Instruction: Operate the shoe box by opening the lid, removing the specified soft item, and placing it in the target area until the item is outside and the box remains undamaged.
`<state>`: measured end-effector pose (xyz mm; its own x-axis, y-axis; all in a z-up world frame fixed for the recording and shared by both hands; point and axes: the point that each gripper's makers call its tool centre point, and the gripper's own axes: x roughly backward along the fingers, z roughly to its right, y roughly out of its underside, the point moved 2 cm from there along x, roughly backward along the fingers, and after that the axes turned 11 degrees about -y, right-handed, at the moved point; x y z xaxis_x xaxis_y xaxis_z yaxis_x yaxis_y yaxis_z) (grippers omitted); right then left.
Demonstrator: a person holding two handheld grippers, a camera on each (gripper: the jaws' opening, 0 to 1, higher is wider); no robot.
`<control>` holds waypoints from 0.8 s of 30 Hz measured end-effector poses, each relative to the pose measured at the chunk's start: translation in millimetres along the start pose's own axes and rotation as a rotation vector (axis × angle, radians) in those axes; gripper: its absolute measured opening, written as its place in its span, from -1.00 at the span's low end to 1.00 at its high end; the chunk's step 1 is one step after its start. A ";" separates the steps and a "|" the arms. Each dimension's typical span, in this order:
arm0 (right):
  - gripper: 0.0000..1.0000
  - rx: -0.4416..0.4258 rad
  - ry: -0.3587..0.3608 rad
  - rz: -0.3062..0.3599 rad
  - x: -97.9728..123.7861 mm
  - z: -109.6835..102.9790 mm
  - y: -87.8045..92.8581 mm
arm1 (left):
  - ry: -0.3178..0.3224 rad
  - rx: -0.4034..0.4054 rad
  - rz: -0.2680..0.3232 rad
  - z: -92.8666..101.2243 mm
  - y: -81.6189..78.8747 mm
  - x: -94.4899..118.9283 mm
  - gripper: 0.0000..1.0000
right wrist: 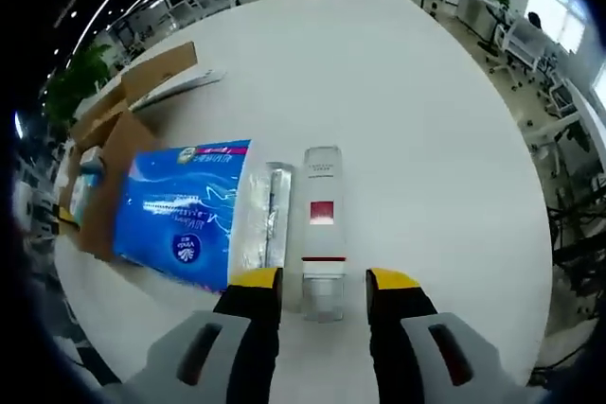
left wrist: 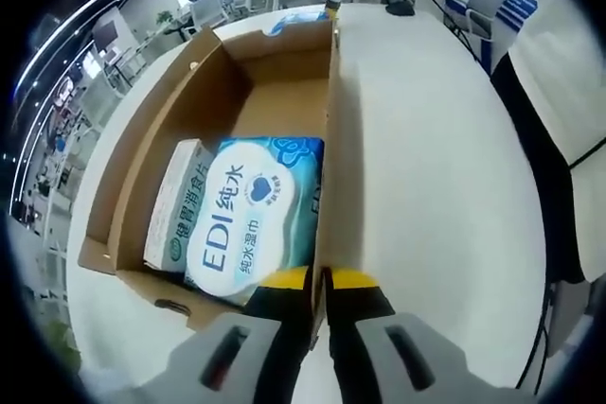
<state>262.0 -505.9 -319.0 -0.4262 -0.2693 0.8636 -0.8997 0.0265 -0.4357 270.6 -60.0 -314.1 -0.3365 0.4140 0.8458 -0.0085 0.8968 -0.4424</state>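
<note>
Two fingers pinch box wall; right gripper spread.

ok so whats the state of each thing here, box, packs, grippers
shoe box: open, flap upright
wet wipes pack: lying flat inside the box
green-lettered carton: inside the box, beside the wipes
blue pack: out on the table, flat
white tube: lying on the table
left gripper: shut on the flap
right gripper: open

matt brown cardboard box, glossy plastic wipes pack, smooth white table
</note>
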 end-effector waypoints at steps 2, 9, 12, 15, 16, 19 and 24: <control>-0.27 0.006 0.004 0.044 10.5 0.3 -6.8 | -0.005 -0.008 0.001 0.1 0.1 0.0 -0.90; -0.27 -0.027 0.006 0.094 30.8 -0.3 -11.6 | -0.007 -0.013 0.001 -0.6 0.5 -0.2 -0.89; -0.26 -0.022 0.009 0.099 34.6 -3.0 -9.7 | -0.006 -0.013 0.002 -0.6 0.5 -0.1 -0.90; -0.23 0.021 0.017 0.083 52.3 -11.0 -4.1 | 0.010 -0.023 0.015 -0.2 0.3 -0.5 -0.93; -0.23 0.056 0.005 0.086 55.7 -14.7 -5.4 | 0.011 -0.026 0.015 0.0 0.2 -0.6 -0.93; -0.22 0.098 0.028 0.088 66.9 -17.8 -8.3 | 0.003 -0.039 0.016 0.9 -0.1 -0.3 -0.94; -0.36 0.180 -0.007 0.148 83.0 -35.2 -21.6 | 0.029 -0.056 0.027 1.9 0.2 -0.9 -0.99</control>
<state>242.8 -494.9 -229.0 -0.5513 -0.2816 0.7853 -0.7955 -0.1061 -0.5965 269.1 -60.5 -315.5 -0.3088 0.4418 0.8423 0.0534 0.8922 -0.4484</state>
